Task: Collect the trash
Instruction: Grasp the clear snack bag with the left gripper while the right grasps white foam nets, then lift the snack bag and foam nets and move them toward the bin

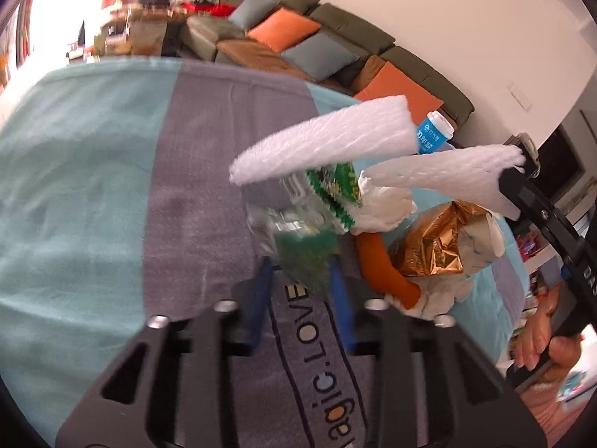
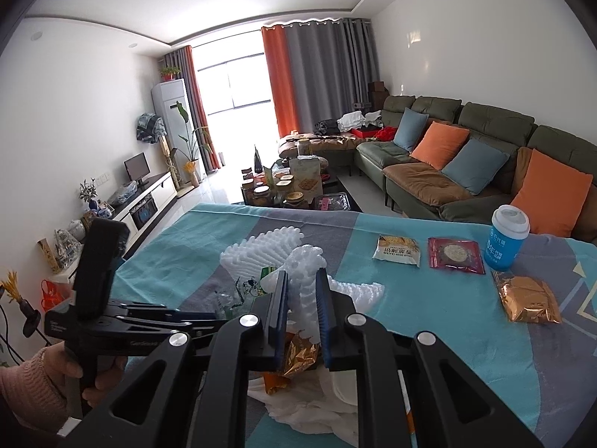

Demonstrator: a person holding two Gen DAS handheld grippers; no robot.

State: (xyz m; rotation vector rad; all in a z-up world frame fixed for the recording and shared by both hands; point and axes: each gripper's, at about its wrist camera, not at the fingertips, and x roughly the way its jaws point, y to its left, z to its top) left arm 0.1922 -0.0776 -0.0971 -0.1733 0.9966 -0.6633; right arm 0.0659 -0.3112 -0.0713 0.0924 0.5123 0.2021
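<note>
My left gripper [image 1: 300, 261] is shut on the lower end of a green and clear plastic wrapper [image 1: 328, 190], which looks blurred. My right gripper [image 2: 301, 291] is shut on a white foam net [image 2: 304, 261]; in the left wrist view that net [image 1: 444, 177] sticks out from the right gripper [image 1: 507, 198]. A second foam net [image 1: 324, 142] lies across the top of the trash pile. The pile holds a crumpled gold foil wrapper [image 1: 433, 242], an orange wrapper [image 1: 384, 265] and white tissue [image 1: 380, 207].
On the teal and grey tablecloth [image 2: 429, 298] lie a pale snack packet [image 2: 397, 252], a red packet [image 2: 455, 254] and a gold packet [image 2: 530, 295], beside a blue cup [image 2: 507, 239]. A sofa [image 2: 466, 156] and a cluttered coffee table [image 2: 298, 186] stand beyond.
</note>
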